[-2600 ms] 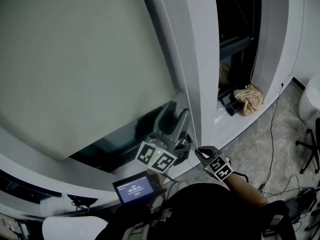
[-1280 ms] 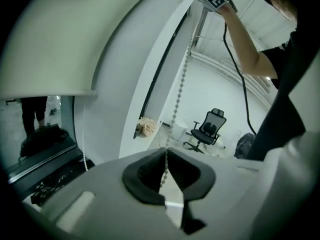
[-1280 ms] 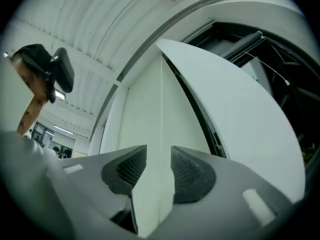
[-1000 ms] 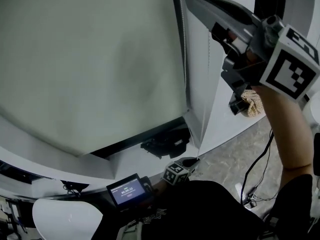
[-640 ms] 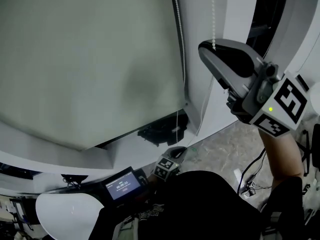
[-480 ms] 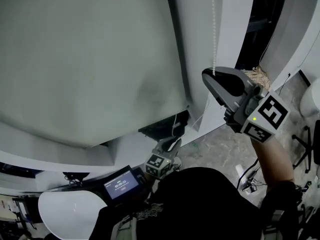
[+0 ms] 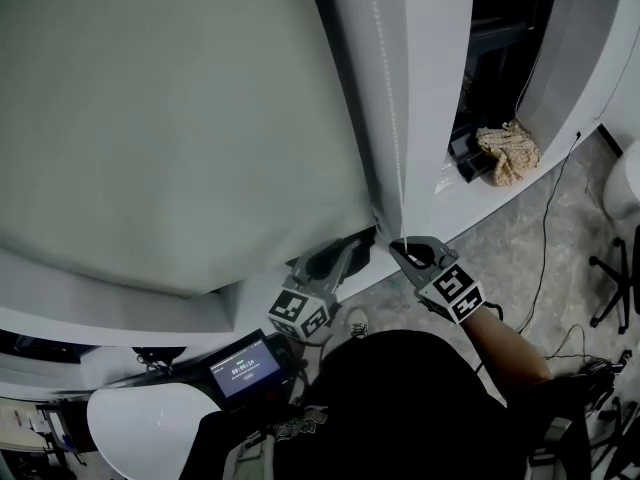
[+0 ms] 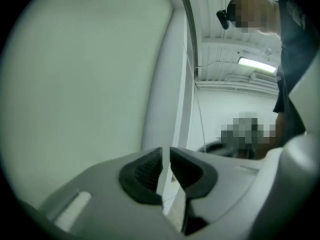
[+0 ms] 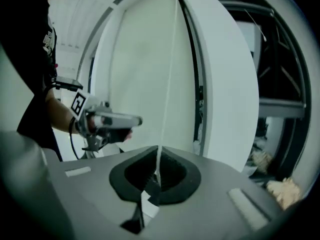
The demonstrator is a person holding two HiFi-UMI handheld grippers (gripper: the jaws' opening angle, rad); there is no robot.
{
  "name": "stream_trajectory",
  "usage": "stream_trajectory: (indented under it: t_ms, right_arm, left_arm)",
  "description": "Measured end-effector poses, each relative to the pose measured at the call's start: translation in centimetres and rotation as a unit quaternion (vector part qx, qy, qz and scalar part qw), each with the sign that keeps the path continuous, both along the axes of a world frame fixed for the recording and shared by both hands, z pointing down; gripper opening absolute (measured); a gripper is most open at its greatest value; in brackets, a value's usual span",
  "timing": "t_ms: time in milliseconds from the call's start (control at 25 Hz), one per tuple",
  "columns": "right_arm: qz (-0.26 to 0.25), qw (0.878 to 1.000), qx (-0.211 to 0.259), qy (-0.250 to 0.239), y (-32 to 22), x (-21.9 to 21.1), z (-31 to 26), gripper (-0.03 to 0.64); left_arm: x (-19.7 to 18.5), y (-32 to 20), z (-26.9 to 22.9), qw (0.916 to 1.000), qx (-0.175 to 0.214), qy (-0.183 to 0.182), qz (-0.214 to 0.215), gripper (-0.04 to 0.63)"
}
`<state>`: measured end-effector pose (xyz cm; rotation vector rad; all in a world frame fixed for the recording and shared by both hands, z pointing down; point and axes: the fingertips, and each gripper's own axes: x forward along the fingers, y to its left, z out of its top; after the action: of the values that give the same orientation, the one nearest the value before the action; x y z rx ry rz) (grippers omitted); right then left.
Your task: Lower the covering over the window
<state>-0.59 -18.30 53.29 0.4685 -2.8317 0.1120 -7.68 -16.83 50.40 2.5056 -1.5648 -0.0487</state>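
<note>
Covering: roller blind (image 7: 180,118) is hanging low, its hem sitting near 6 o'clock.
Right: right gripper (image 7: 400,245) is clamping the bead chain (image 7: 385,88) with its jaws closed.
Left: left gripper (image 7: 350,246), at its 9 o'clock, has just been opening, with no chain showing between its jaws.
Risk: beads may be slipping through the single grip, or a slanted pull may be jamming the chain and stalling the blind.

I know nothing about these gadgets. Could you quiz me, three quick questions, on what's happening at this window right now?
1. True or false: the right gripper is shut on the white pull cord.
2. Which thing lies at the upper right of the head view? A) a crumpled beige cloth B) a mug C) a book
3. Short answer: is the blind fully down?

Key: 1 true. 2 A. 3 no: a dark gap shows under its lower right corner.
</note>
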Motion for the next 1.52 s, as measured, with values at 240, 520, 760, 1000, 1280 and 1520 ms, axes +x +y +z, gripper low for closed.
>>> stream_trajectory:
  t_ms: [240,520,760,1000,1280,1520]
  right_arm:
    - [0.071,0.983,-0.132,-0.102,-1.5,2.0,2.0,-0.002]
    - [0.05,0.988,-0.125,-0.073,0.8,1.6,3.4,0.0]
    - [0.044,0.989,-0.127,-0.056,2.0,1.5,4.2,0.0]
    - [0.084,0.983,-0.145,-0.07,1.5,3.7,4.6,0.003]
    - [0.171,0.947,-0.093,-0.255,-4.2,9.2,-8.4,0.071]
    - [0.081,0.943,0.062,-0.317,-2.7,7.5,-24.6,0.084]
  left_arm:
    - [3.5,-4.0,-7.9,0.9953,0.082,0.029,0.042,0.073]
    - [8.7,-6.1,-20.0,0.9665,0.193,0.126,0.112,0.198]
    - [9.6,-5.9,-25.1,0.9374,0.224,0.205,0.17,0.122]
    - [7.8,-6.0,-24.3,0.9467,0.205,0.196,0.152,0.011]
    - [4.5,-8.9,-11.8,0.9875,0.058,0.098,0.109,0.011]
    - [8.1,-4.6,3.8,0.9864,-0.102,0.035,0.125,0.011]
